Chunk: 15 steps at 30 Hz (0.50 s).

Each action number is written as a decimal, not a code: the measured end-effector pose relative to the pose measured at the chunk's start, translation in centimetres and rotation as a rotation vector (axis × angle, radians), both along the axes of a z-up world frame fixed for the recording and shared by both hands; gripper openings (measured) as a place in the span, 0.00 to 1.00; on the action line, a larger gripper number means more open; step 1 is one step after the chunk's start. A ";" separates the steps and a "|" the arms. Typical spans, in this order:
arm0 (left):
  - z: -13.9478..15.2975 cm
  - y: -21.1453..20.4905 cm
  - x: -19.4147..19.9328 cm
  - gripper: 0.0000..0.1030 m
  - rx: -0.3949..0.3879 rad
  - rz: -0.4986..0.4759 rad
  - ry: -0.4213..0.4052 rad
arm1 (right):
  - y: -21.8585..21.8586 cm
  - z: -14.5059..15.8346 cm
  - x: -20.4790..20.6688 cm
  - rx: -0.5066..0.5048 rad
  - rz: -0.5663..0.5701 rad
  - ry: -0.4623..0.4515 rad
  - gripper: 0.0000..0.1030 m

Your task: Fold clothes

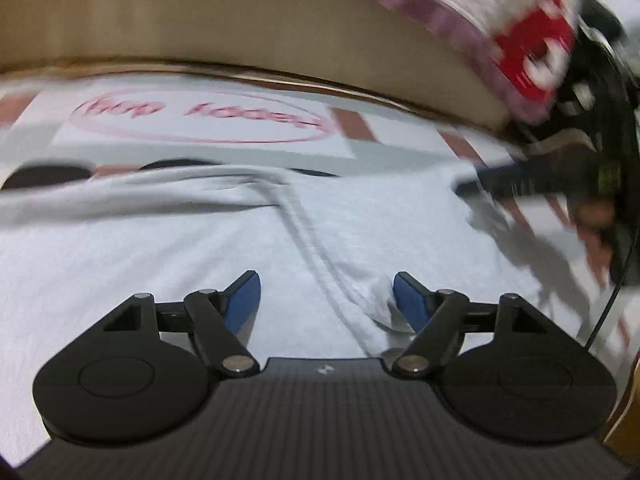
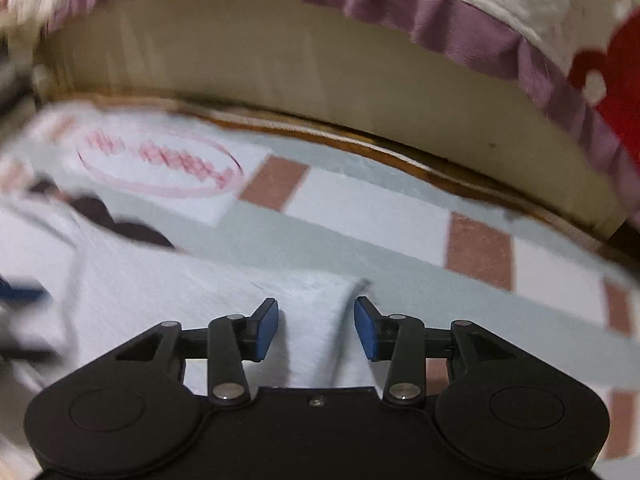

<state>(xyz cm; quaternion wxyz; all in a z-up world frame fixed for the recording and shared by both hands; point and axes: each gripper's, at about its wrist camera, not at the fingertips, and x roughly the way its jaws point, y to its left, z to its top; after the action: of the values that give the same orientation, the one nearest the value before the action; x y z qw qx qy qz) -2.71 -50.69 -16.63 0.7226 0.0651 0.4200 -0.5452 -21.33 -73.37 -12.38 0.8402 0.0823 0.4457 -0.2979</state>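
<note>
A pale, almost white garment lies spread on a patterned mat, with a seam running diagonally across it. My left gripper hovers just over it, jaws open; the seam and a small raised fold lie between its blue pads, which do not press on the cloth. In the right wrist view the garment ends in a corner under my right gripper, whose jaws are also open, with the cloth edge lying between them untouched. The right gripper shows blurred at the right of the left wrist view.
The mat is grey-white with brown squares and a red oval logo. Dark patches show at the garment's far edge. Behind stands a beige bed side with a purple-frilled cover and something red hanging over it.
</note>
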 end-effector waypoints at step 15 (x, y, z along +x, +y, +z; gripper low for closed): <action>0.9 14.4 4.3 0.73 0.086 0.369 0.092 | 7.0 3.1 2.1 0.025 0.126 -0.136 0.55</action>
<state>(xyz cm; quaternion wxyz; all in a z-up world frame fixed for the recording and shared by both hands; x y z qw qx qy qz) 1.55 -36.25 -15.73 0.7868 -0.0072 0.4805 -0.3872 -19.27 -66.32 -9.28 0.8846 0.0844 0.3955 -0.2324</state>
